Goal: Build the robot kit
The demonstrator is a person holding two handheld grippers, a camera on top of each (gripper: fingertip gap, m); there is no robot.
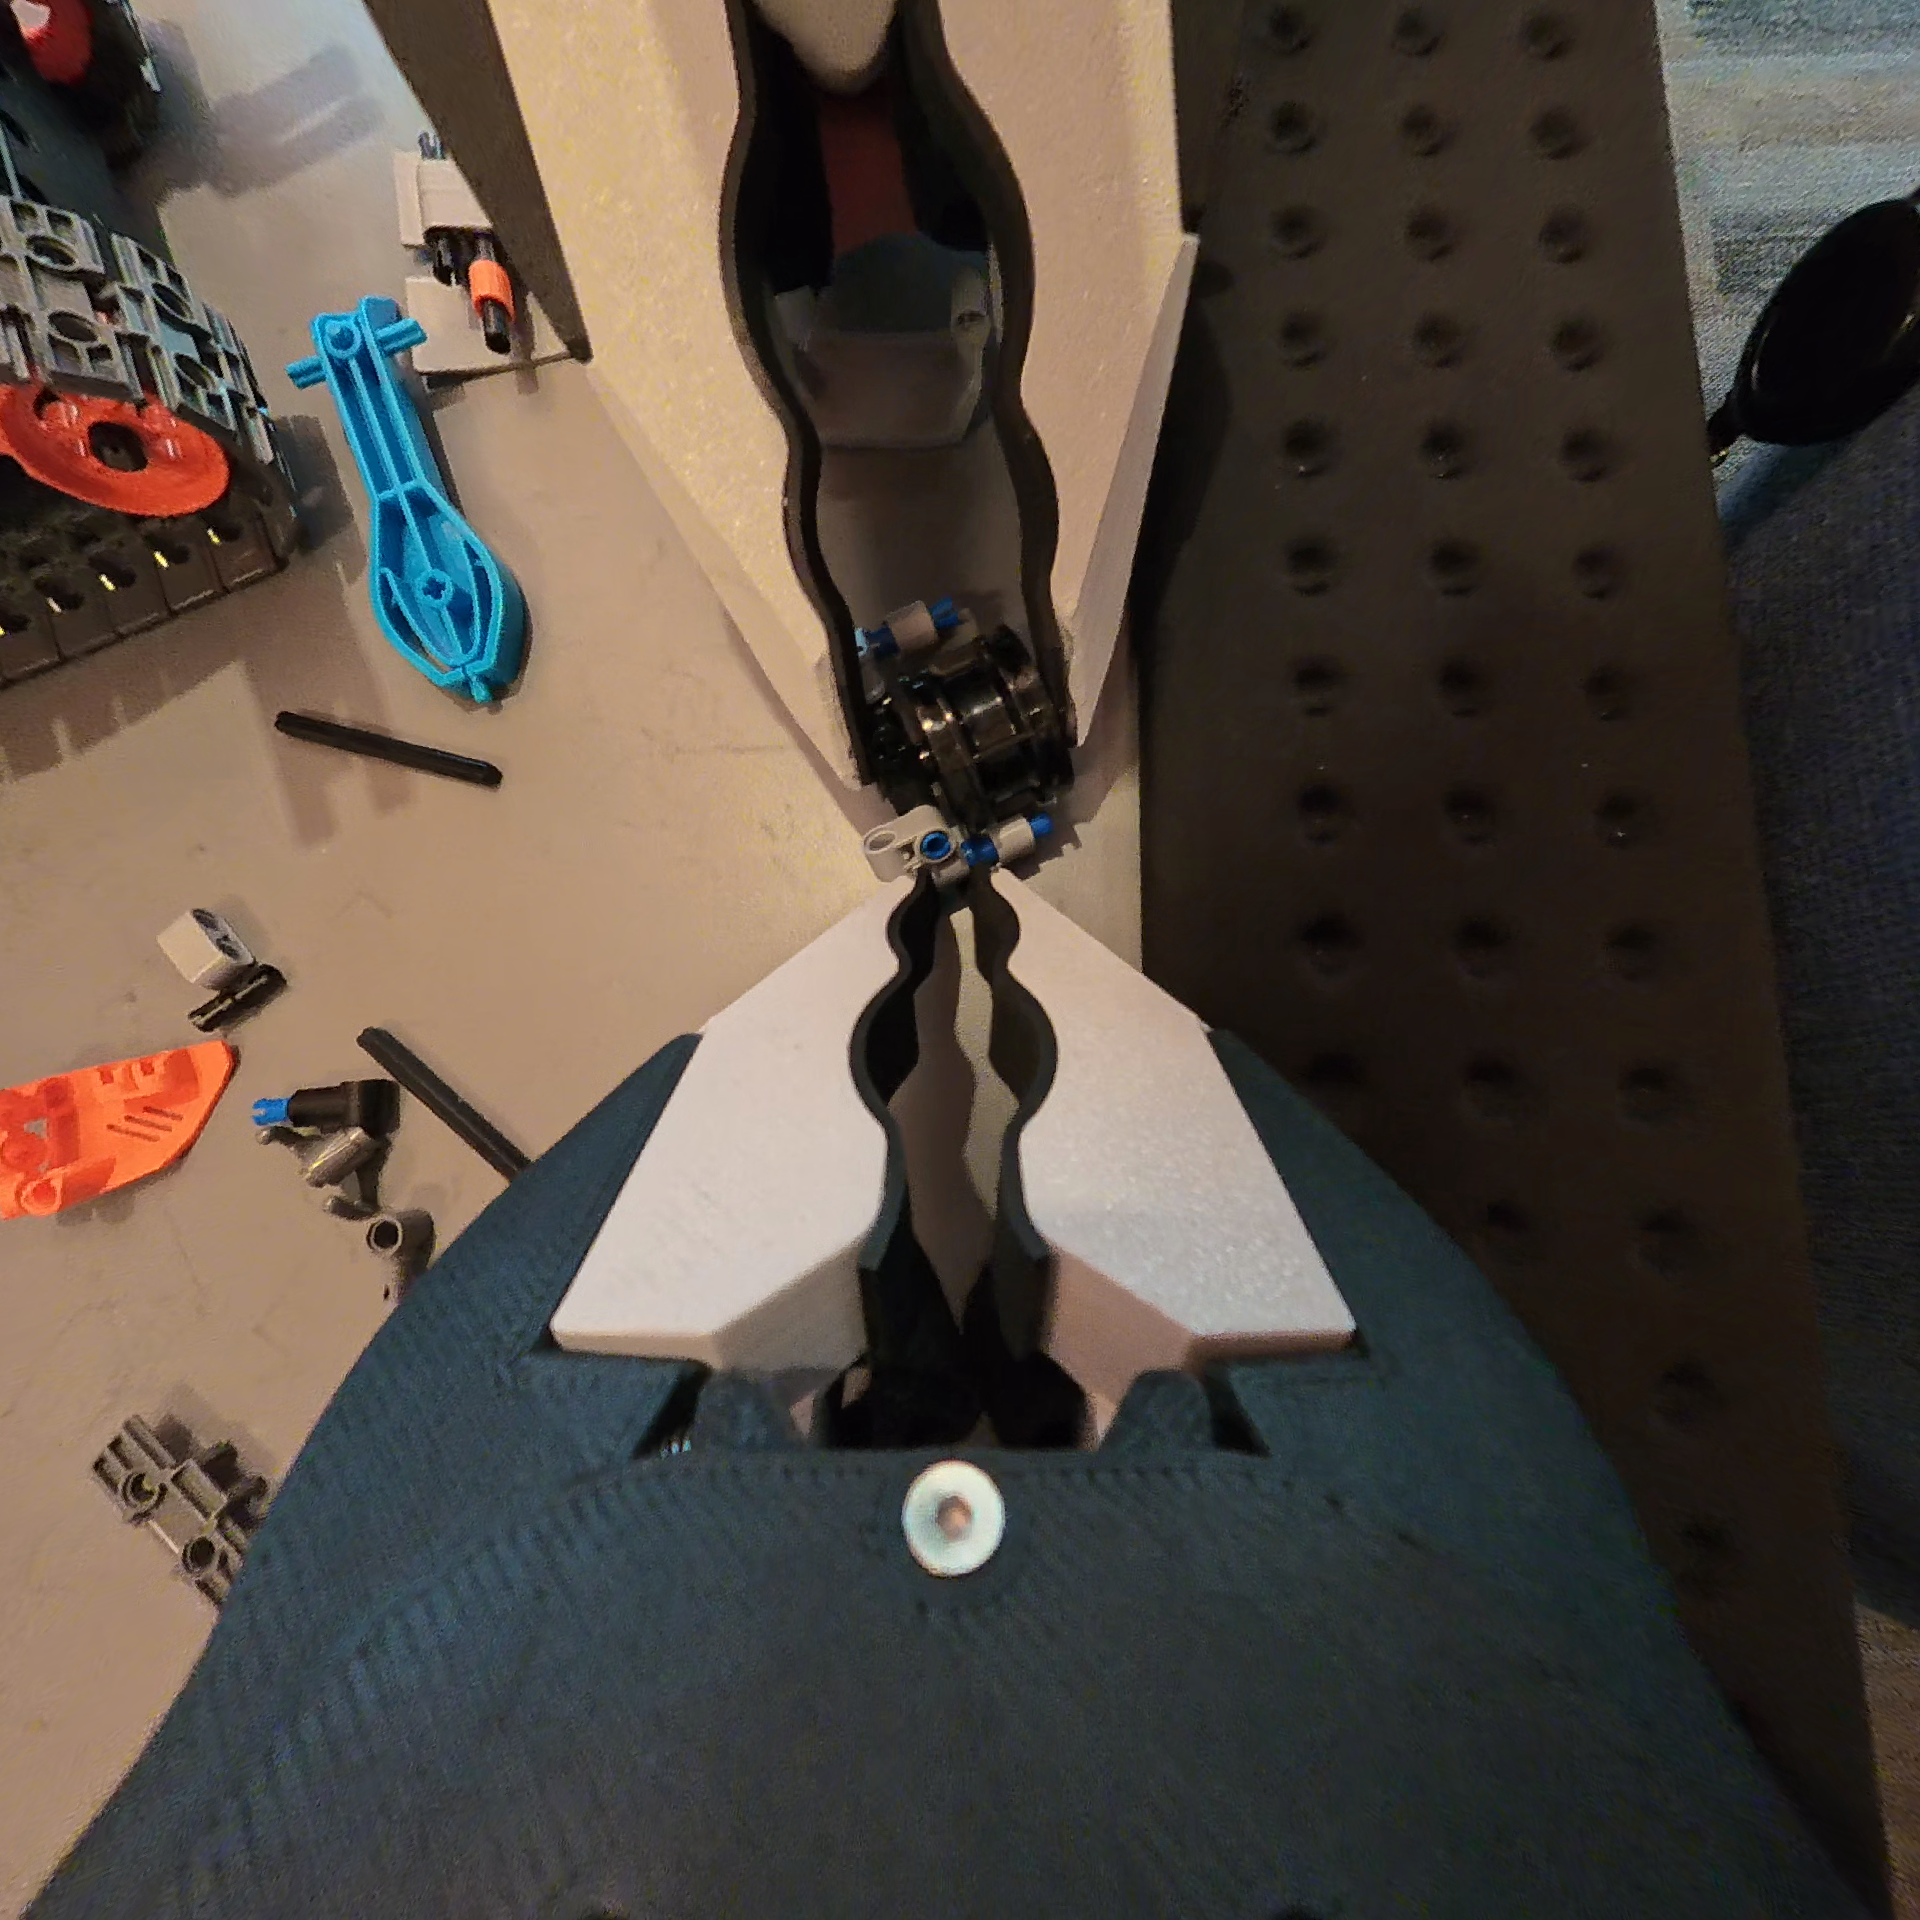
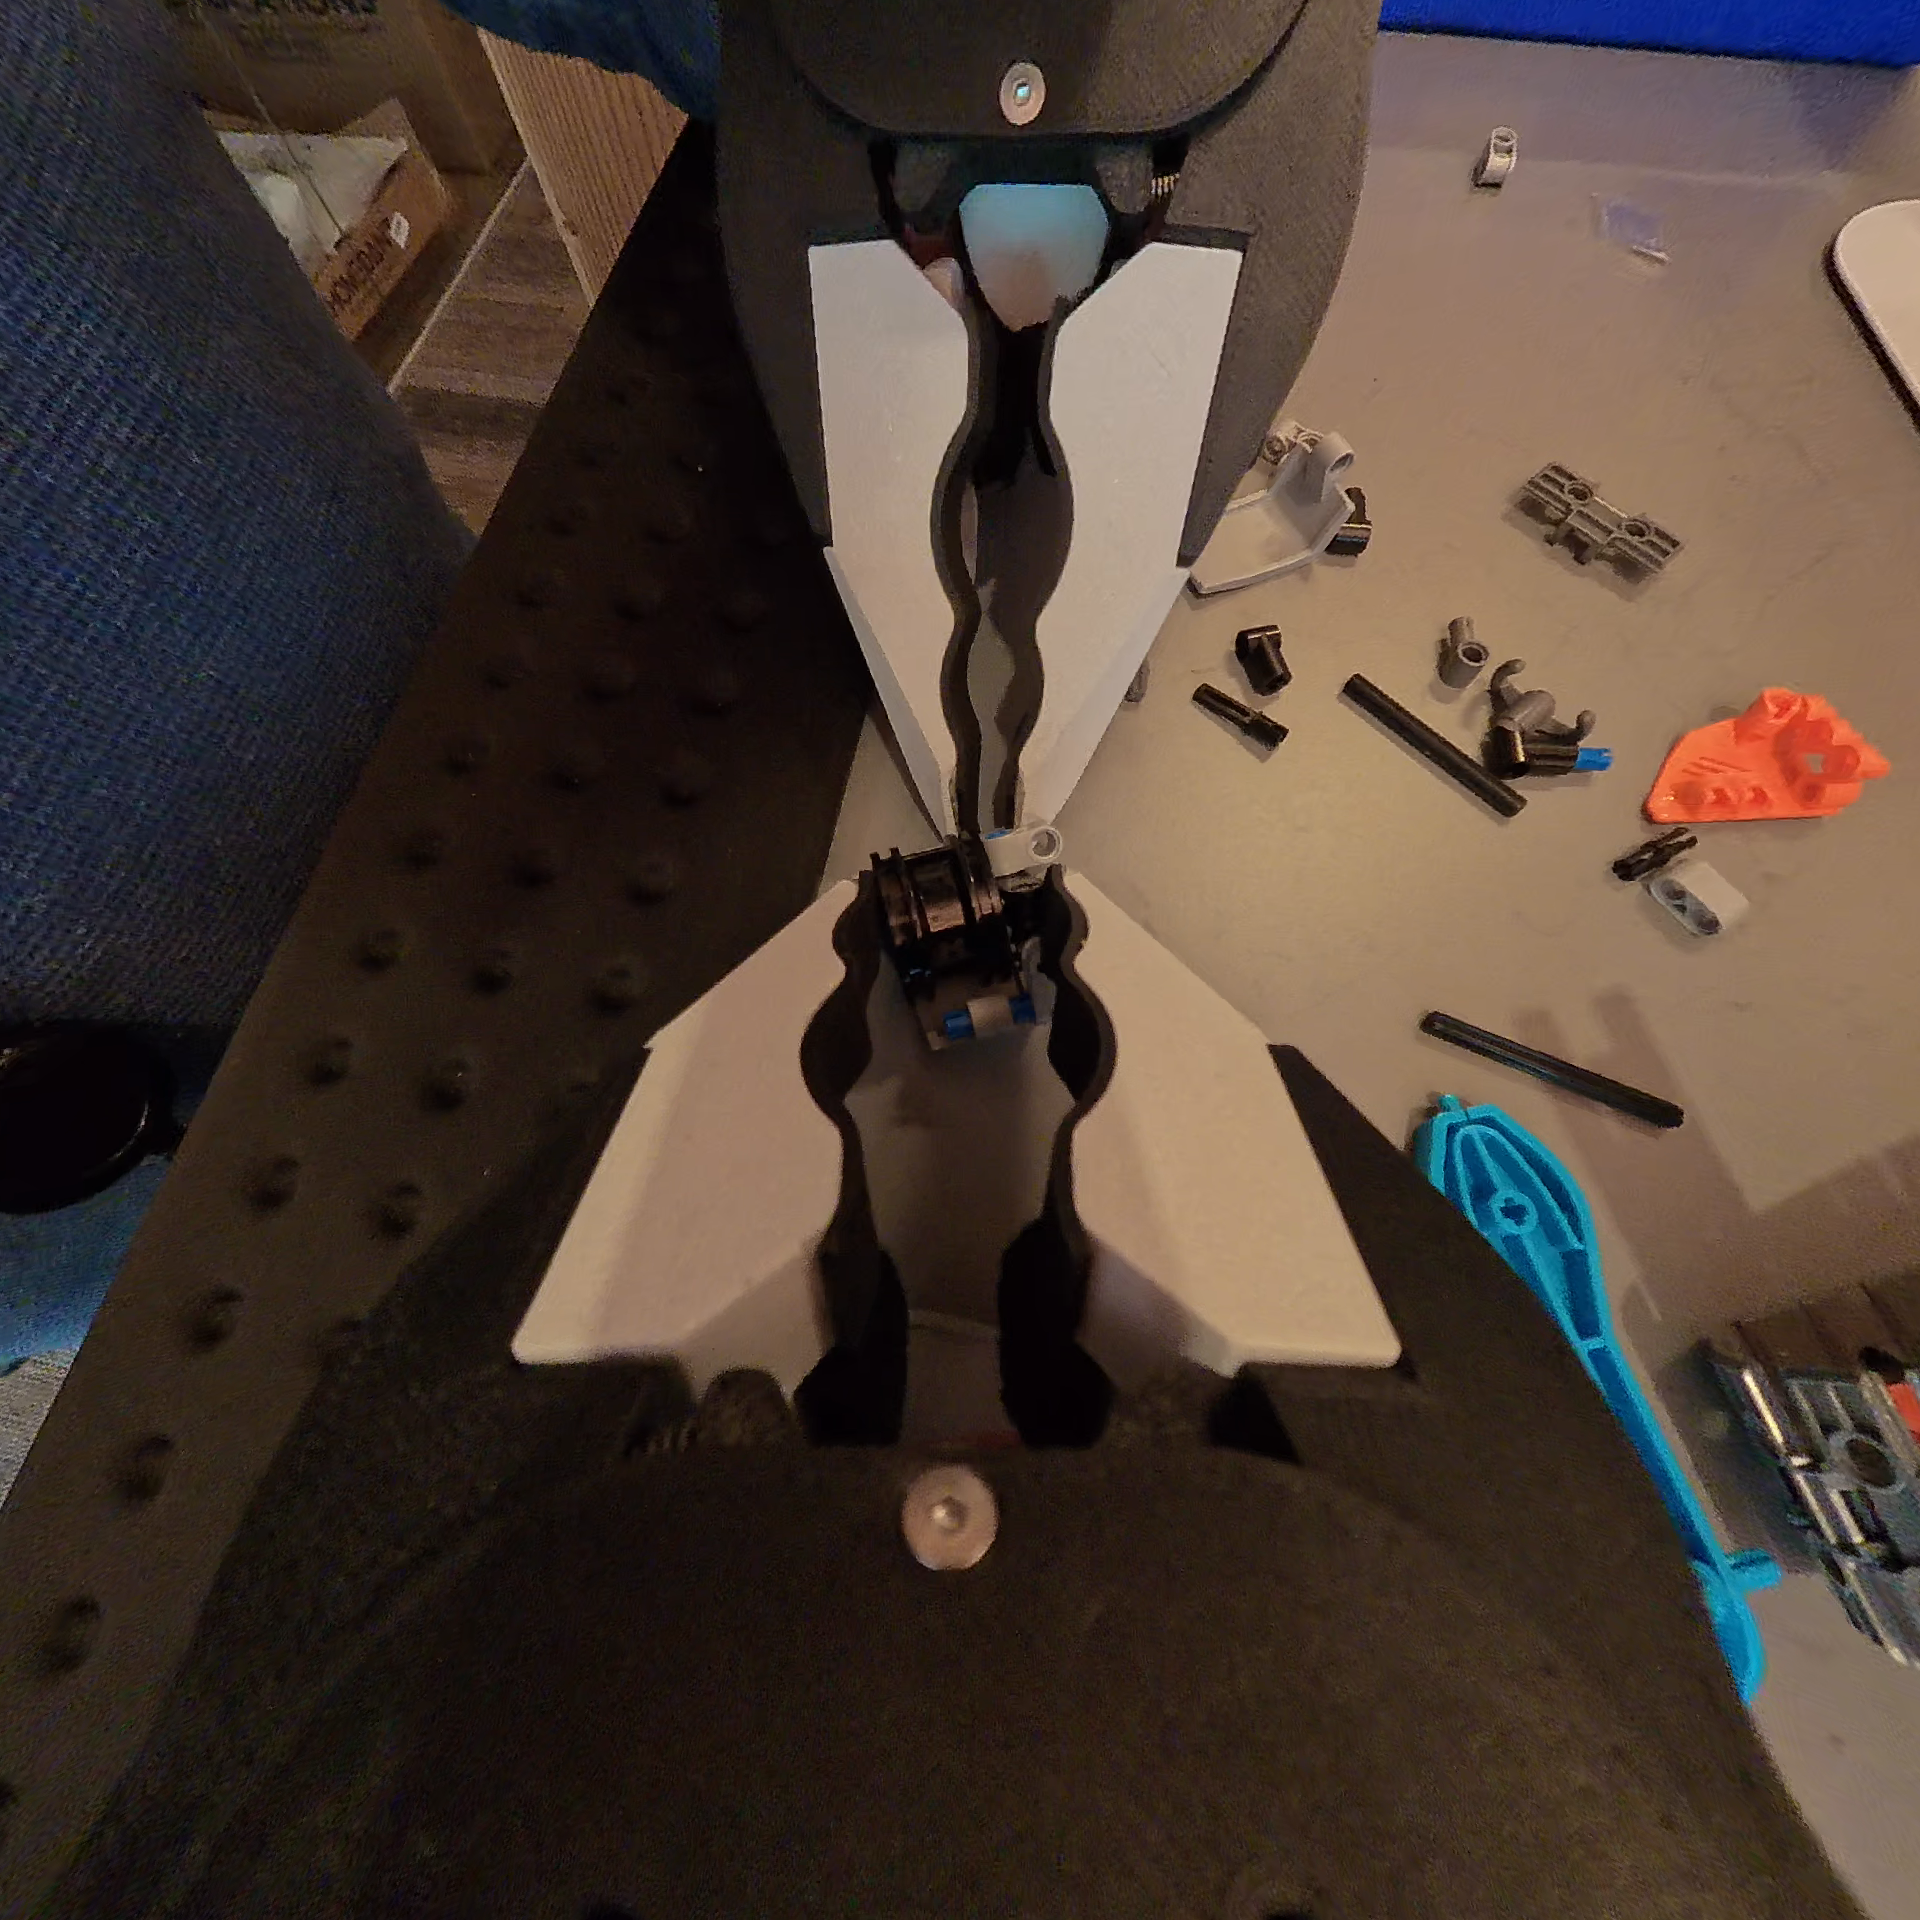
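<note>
Left wrist view: the left tool (image 1: 951, 883) is pinched on the grey connector (image 1: 914, 844) at its tips; the black wheel (image 1: 971, 727) sits just beyond, in the other tool. Blue lever (image 1: 426, 509) lies off left on the bench (image 1: 644, 831).

Right wrist view: the right tool (image 2: 951, 914) clamps the wheel (image 2: 935, 899) between its tips, connector (image 2: 1023, 847) just ahead. Orange panel (image 2: 1756, 774) lies far right.

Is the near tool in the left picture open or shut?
Shut. The left tool pinches a white connector on the black wheel part, its fingertips nearly touching.
</note>
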